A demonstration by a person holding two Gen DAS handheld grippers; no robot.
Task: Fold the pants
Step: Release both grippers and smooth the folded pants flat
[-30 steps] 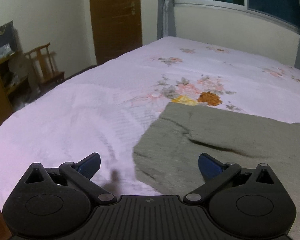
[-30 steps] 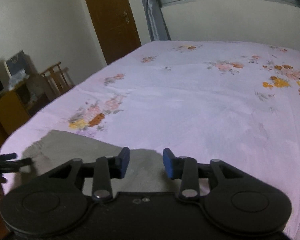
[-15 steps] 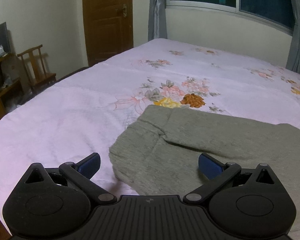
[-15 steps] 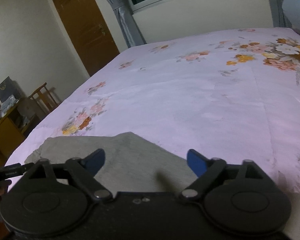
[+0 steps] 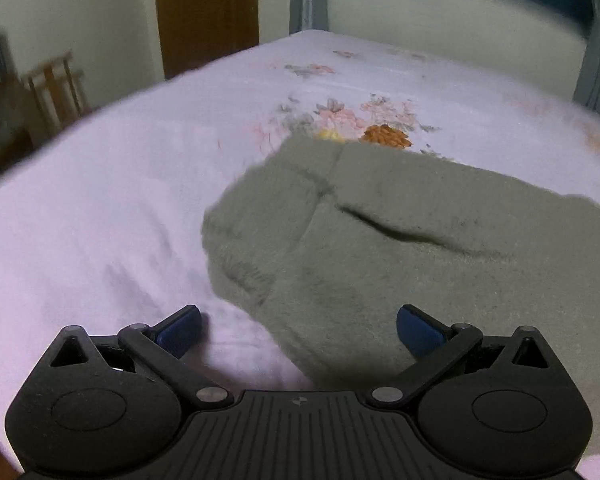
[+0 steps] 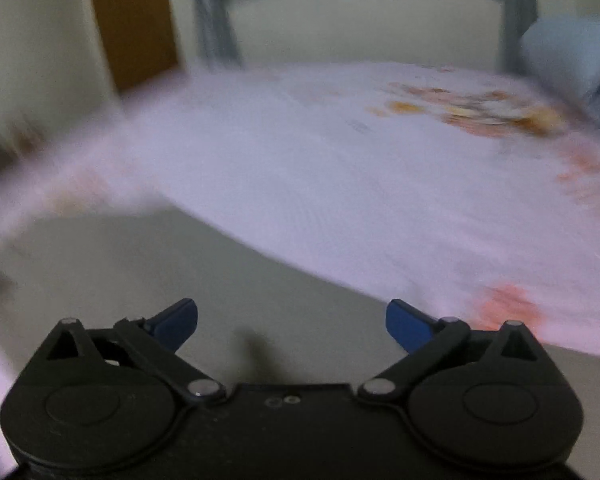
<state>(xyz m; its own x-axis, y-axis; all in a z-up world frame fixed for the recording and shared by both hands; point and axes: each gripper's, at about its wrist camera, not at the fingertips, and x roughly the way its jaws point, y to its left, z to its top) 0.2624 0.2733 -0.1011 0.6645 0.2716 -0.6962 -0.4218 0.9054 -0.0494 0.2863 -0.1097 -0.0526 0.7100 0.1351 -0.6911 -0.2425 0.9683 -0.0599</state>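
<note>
Two hand-held grippers are in play, both released. Left hand-held gripper [image 5: 298,330]: jaws spread wide, nothing between the pads, hovering over the near-left corner of the pants [image 5: 400,248]. Right hand-held gripper [image 6: 292,326]: jaws opening now, against a narrow gap a second ago; only flat grey fabric [image 6: 140,272] lies below them, nothing pinched.

Change noted: the right view has swung across the bed [image 6: 340,184] and dipped toward the cloth, heavy motion blur. The left view has dropped slightly closer to the garment. Judgement: a fold stage has been let go and both tools are lining up for the next grasp.

Pants lie flat on the floral bedspread [image 5: 100,208], near the front edge, with one overlapped layer and a dark crease across the middle.

Edges: the rounded left hem is exposed and reachable; the right end runs out of the left view. Room: wide bare bedspread beyond and left of the pants. Chair [image 5: 54,92] and door [image 5: 206,12] stand well apart.
</note>
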